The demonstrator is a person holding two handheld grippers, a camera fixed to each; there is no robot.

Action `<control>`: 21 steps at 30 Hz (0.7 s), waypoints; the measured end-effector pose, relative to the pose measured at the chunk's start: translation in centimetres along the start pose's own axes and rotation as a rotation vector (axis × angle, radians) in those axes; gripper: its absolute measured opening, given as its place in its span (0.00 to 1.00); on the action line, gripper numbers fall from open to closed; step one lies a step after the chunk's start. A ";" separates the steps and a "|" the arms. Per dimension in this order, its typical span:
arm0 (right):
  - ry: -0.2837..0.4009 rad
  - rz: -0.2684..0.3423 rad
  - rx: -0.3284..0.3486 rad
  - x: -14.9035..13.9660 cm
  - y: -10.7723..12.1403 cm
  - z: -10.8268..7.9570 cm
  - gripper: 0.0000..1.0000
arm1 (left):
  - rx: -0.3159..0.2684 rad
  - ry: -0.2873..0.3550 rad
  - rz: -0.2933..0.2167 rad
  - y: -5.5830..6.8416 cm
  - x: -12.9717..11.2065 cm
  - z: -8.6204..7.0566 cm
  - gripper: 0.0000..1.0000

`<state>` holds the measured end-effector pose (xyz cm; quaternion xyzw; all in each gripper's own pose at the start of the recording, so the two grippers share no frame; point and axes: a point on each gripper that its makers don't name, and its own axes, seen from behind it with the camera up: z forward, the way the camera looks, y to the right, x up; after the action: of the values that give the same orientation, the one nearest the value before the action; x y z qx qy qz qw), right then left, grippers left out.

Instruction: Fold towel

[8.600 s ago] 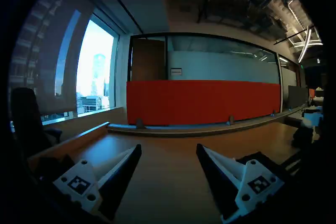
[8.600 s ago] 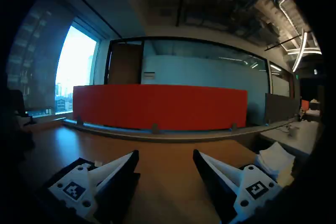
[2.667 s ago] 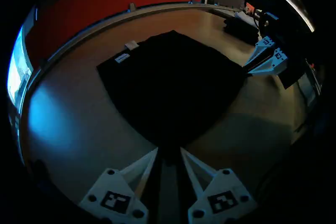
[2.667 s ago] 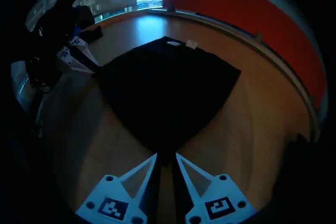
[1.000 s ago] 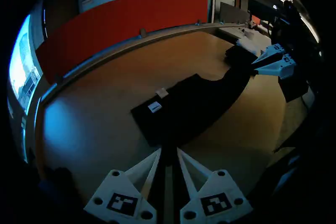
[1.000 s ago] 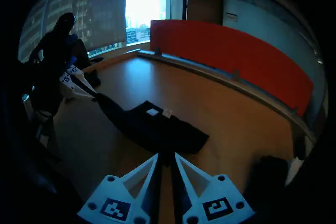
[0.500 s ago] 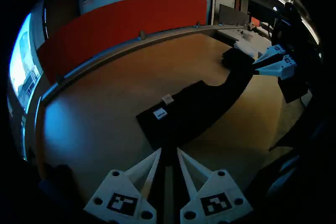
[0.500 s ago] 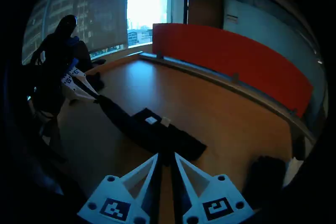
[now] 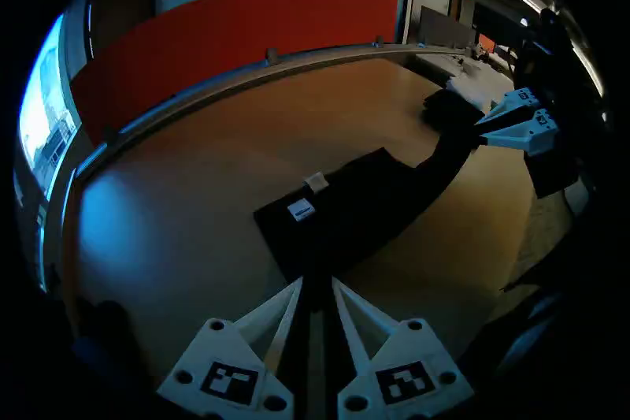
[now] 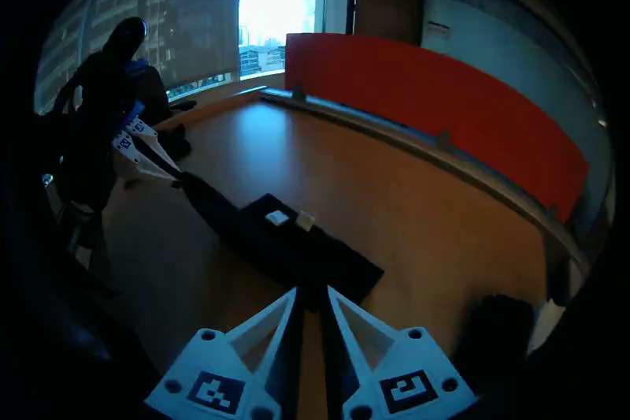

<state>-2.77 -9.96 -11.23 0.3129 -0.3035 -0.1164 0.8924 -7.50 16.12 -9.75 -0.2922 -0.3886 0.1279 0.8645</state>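
Note:
A black towel (image 9: pixel 370 199) with two small white tags hangs stretched between both grippers above the wooden table (image 9: pixel 220 152); its lower part rests on the tabletop. My left gripper (image 9: pixel 316 288) is shut on one corner of the towel. In the left gripper view the right gripper (image 9: pixel 479 128) pinches the far corner at the right. In the right gripper view the towel (image 10: pixel 283 247) runs from my right gripper (image 10: pixel 313 294), shut on its near corner, up to the left gripper (image 10: pixel 179 177) at the left.
A red divider panel (image 9: pixel 236 34) runs along the table's far edge. A dark folded pile (image 9: pixel 449 105) with white cloth behind it lies at the table's right end. A person's dark figure (image 10: pixel 102 120) stands by the window (image 10: pixel 276 2). A dark object (image 10: pixel 496 325) sits low right.
Both grippers stayed shut on the towel's corners. The hanging towel shifted slightly over the table, its tagged end settling a little differently; the grippers barely moved.

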 end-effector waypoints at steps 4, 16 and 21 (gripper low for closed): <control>-0.014 -0.008 0.000 -0.1 0.6 0.9 0.13 | 0.002 -0.014 -0.003 -0.3 0.1 1.0 0.10; -0.045 -0.005 -0.006 -0.1 3.0 4.0 0.13 | 0.005 -0.034 -0.028 -1.9 1.2 4.2 0.10; -0.062 -0.009 -0.002 -0.3 3.3 4.8 0.12 | 0.002 -0.045 -0.026 -2.3 1.2 5.2 0.10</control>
<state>-5.94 -9.60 -6.28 0.3097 -0.3292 -0.1305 0.8824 -10.60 16.99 -4.90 -0.2835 -0.4116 0.1236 0.8573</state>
